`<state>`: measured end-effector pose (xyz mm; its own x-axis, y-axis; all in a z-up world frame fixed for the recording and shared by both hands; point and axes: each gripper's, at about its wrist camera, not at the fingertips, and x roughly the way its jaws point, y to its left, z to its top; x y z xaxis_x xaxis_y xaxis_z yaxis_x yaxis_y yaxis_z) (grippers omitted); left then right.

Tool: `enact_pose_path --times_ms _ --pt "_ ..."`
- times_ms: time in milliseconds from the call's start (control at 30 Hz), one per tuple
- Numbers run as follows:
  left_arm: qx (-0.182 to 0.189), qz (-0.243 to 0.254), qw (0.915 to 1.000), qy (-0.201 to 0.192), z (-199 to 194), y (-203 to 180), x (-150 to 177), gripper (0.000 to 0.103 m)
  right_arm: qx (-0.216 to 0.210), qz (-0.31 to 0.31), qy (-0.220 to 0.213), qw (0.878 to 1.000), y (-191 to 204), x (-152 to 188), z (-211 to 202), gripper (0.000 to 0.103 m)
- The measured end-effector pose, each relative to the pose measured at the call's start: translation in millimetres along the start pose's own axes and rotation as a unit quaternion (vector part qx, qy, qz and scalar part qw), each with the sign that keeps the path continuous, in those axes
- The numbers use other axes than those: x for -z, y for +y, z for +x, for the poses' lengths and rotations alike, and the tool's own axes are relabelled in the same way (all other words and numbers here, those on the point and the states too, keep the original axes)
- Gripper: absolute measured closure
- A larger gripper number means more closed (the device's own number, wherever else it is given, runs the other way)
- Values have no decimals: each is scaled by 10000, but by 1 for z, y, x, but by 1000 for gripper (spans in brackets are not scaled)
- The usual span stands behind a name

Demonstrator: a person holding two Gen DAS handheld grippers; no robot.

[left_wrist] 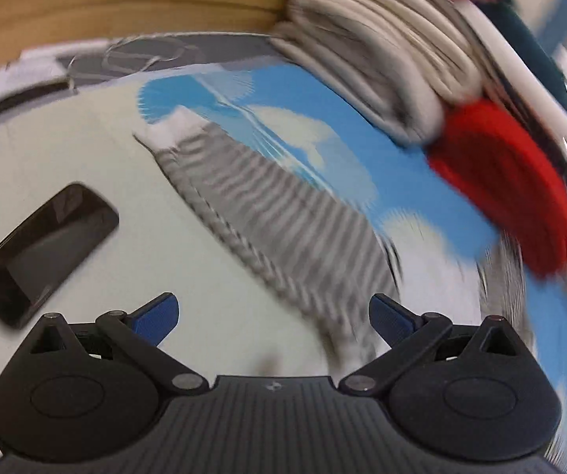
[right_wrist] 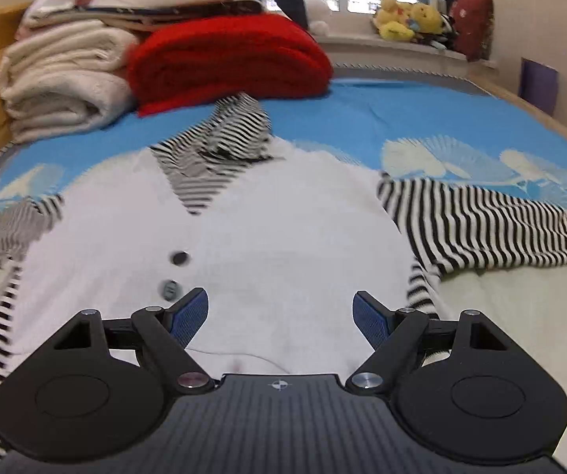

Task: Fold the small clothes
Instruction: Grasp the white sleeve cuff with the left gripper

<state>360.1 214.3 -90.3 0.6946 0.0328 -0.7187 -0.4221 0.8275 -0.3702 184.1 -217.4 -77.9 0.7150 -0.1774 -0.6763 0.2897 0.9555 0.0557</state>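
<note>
Below my right gripper (right_wrist: 281,314), jaws apart like my left gripper's (left_wrist: 273,316), lies the white top (right_wrist: 244,237); grabbing its striped sleeve (right_wrist: 481,229) at 2 o'clock could bunch it.

White cardigan (right_wrist: 244,237) w/ striped sleeves, spread flat on blue bedsheet (right_wrist: 402,118).
Right gripper (right_wrist: 281,316) near, jaws apart, over hem. Far left: red blanket (right_wrist: 228,59) beside cream blankets (right_wrist: 62,79).

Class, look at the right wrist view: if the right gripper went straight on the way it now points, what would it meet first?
Most likely the white garment spread flat just ahead of the open right gripper. Its striped collar lies farther along that line, and the red folded blanket is behind that. Depth is uncertain.
</note>
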Motion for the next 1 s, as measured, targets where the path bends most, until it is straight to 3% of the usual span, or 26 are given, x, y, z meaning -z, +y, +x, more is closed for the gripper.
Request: enact_pose_path --times_ms 133,233,433,467,500,533,567,633,700,800,900,1000 --pt "47 -1058 9939 314 72 48 -52 0 -2 -85 269 9996 3 5 17 21" --pt "102 -1449 9877 573 116 67 -67 0 143 -250 274 9992 8 7 24 21" --pt "-311 -1206 9922 52 145 66 -98 0 209 -265 379 9987 8 9 37 21" --pt "-408 -1268 9911 -26 147 67 -102 4 209 -273 410 9986 8 9 38 21" --pt "-536 -1367 9891 -149 147 69 -106 15 195 -274 440 9985 7 10 38 21" --pt "-652 -1435 9871 -265 146 71 -110 74 173 -269 468 9984 7 11 39 21" --pt "-754 -1533 9851 -204 146 76 -113 98 150 -254 485 9984 7 10 38 21" --pt "-884 -1870 9777 -369 131 82 -113 99 80 -221 482 9986 6 9 36 21" --pt "-902 -1551 9815 -663 112 69 -116 100 6 -208 424 9989 5 7 31 22" --pt "-563 -942 9891 -985 78 21 -118 100 -69 -161 303 9994 3 3 21 22" --pt "246 -485 9929 -1062 47 -56 -104 100 -122 -56 177 9998 0 -2 12 22" --pt "1256 174 9879 -889 22 -156 -55 100 -82 41 23 10000 -6 -7 5 22"
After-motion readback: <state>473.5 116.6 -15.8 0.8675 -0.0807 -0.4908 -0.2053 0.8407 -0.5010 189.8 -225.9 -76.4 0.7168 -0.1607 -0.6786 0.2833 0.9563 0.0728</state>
